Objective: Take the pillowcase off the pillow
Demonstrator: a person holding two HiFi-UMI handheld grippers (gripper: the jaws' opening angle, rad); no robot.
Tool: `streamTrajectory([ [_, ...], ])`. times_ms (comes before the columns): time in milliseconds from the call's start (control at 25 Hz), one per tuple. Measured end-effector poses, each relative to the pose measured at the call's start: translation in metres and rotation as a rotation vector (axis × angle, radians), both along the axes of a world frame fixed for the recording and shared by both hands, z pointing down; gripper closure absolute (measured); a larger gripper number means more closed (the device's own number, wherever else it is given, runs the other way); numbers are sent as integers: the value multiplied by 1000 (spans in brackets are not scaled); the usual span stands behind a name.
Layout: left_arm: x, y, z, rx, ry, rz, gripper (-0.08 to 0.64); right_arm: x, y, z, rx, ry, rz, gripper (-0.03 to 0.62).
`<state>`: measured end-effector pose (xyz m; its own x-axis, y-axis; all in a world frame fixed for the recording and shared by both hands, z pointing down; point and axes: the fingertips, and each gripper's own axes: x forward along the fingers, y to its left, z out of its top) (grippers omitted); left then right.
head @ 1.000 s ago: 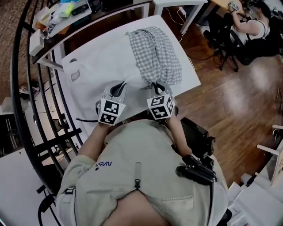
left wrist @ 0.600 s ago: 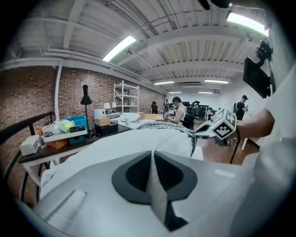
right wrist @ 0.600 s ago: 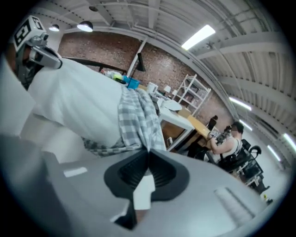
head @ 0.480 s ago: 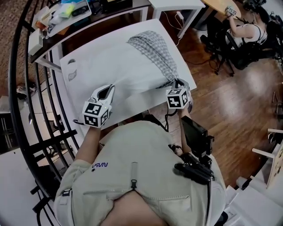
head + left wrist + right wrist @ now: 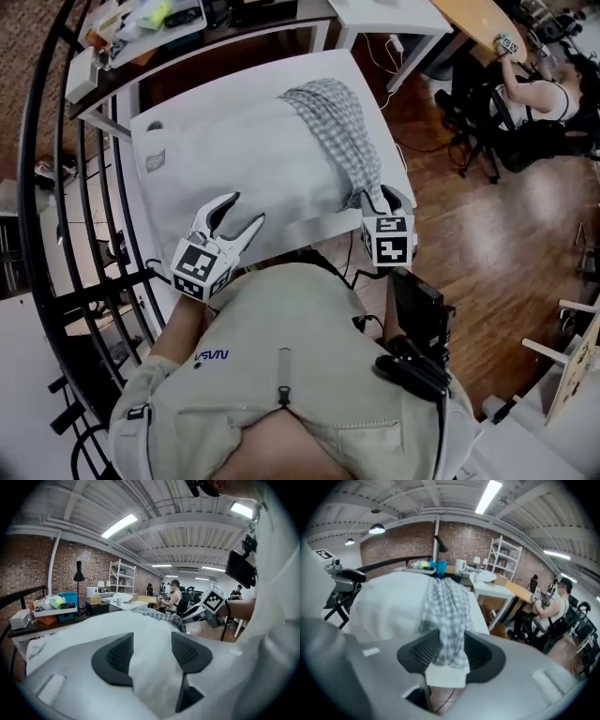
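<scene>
A white pillow (image 5: 234, 150) lies across the white table (image 5: 398, 155). The grey checked pillowcase (image 5: 339, 122) covers only its far right end and trails in a narrow strip to my right gripper (image 5: 380, 199). In the right gripper view that strip's hem (image 5: 445, 667) lies between the jaws of the right gripper (image 5: 451, 654), which are opening; the pads no longer pinch it. My left gripper (image 5: 244, 208) hovers at the pillow's near edge, its jaws opening. White pillow cloth (image 5: 145, 634) shows between them in the left gripper view, untouched by the pads.
A black curved railing (image 5: 56, 187) runs along the left. A cluttered desk (image 5: 141, 23) stands behind the table. A person sits at a desk at the far right (image 5: 539, 89), across wooden floor (image 5: 487, 216). A black device (image 5: 417, 323) hangs at my right hip.
Both grippers drew back toward me and apart, the right one pulling the pillowcase into a long strip toward the table's right corner. The left gripper's fingers, closed before, now stand spread.
</scene>
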<state>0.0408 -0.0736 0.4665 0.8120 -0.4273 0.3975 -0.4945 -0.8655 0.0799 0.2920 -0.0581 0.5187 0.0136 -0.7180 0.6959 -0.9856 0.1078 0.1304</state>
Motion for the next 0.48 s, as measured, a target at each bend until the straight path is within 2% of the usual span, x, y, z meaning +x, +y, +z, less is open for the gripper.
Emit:
streamTrajectory([
  [120,9,-30,-23,67,12,-34,314,-7,-43,-40,138,-30,-58,422],
  [280,28,-91,-42,167,-40,-58,251,-27,-116,-72,229,-61,-188,422],
  [400,46,-135,-51,202,-68,-75,236,-36,-175,-85,262,-34,-279,421],
  [480,55,-163,-49,191,-80,-92,236,-42,-213,-80,239,-17,-331,421],
])
